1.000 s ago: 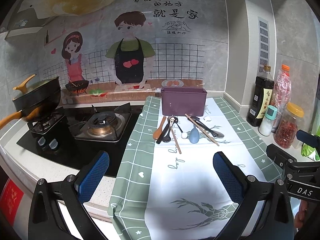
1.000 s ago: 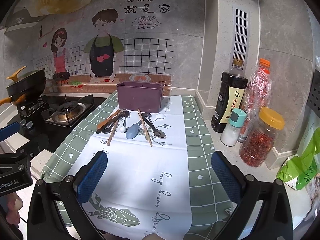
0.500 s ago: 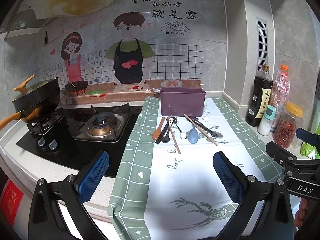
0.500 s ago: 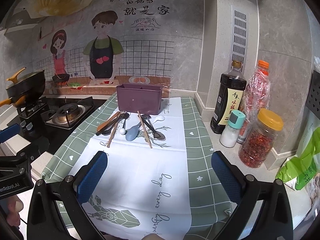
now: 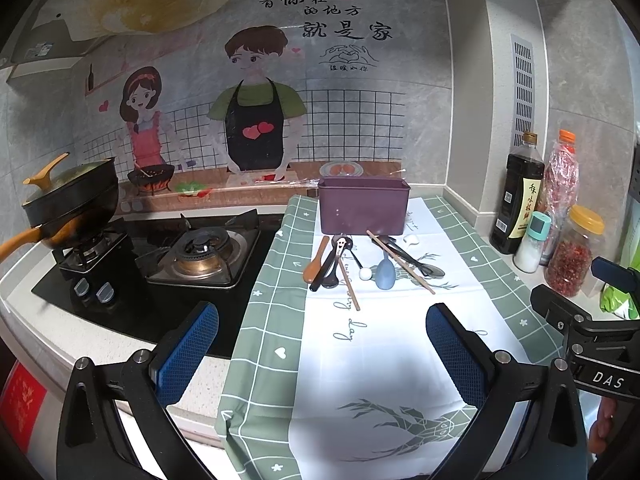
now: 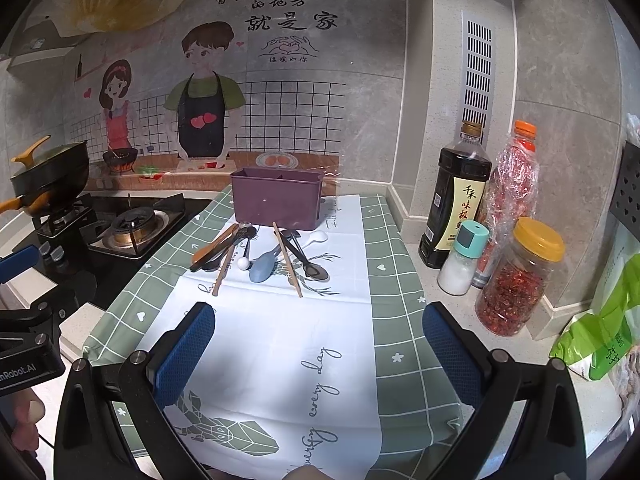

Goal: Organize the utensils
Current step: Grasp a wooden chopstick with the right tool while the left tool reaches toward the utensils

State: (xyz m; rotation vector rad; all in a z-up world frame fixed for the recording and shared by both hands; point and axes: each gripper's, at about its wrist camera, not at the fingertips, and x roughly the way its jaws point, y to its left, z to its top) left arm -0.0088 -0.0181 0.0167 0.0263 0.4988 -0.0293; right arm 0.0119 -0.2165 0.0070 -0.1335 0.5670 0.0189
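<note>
A purple utensil box (image 5: pixel 363 210) stands at the back of the green and white cloth (image 5: pixel 392 344); it also shows in the right wrist view (image 6: pixel 277 203). In front of it lies a loose pile of utensils: a wooden spoon (image 5: pixel 313 266), black spoons (image 5: pixel 326 270), a blue spoon (image 5: pixel 385 274), a white spoon (image 5: pixel 411 240) and chopsticks (image 5: pixel 400 262). The pile also shows in the right wrist view (image 6: pixel 260 258). My left gripper (image 5: pixel 320 352) is open and empty, well short of the pile. My right gripper (image 6: pixel 320 350) is open and empty too.
A gas hob (image 5: pixel 200 250) with a lidded wok (image 5: pixel 68 200) is to the left. A soy sauce bottle (image 6: pixel 456 196), a salt shaker (image 6: pixel 462 258), a chilli jar (image 6: pixel 516 280) and a chilli bottle (image 6: pixel 514 176) stand at the right wall. A green bag (image 6: pixel 600 328) lies at the far right.
Both grippers have drawn back slightly from the utensils, which look a little smaller. Nothing on the cloth has moved.
</note>
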